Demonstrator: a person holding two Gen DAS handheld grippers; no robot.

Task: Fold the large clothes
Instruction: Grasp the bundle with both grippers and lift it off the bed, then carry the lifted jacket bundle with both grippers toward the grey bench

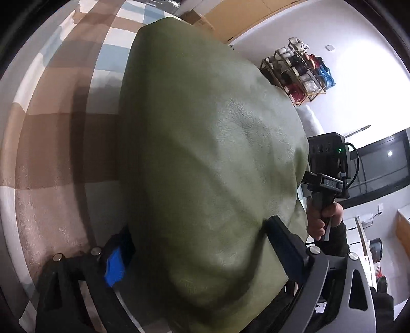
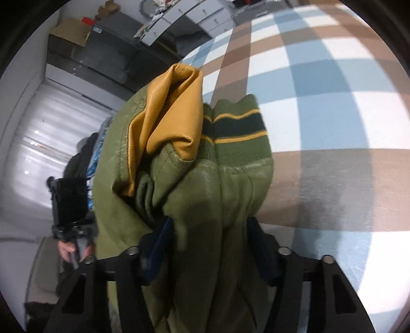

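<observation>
A green leather jacket [image 1: 205, 153] fills the left wrist view, bulging up between the fingers of my left gripper [image 1: 198, 230]. The pads press on it from both sides, over a wide bundle. In the right wrist view the same jacket [image 2: 205, 192] shows a mustard-yellow lining [image 2: 166, 115] and a striped knit cuff [image 2: 238, 130]. My right gripper [image 2: 210, 221] is shut on a bunched fold of it. The jacket hangs above a checked bedcover [image 2: 320, 76]. A hand [image 1: 320, 220] holds the right gripper's handle at the jacket's right edge.
The brown, blue and white checked bedcover [image 1: 59, 141] spreads under and beyond the jacket. A wooden rack [image 1: 299, 74] with bags stands by the white wall. White drawers [image 2: 184, 18], a cardboard box [image 2: 69, 33] and a dark cabinet [image 2: 107, 51] stand past the bed.
</observation>
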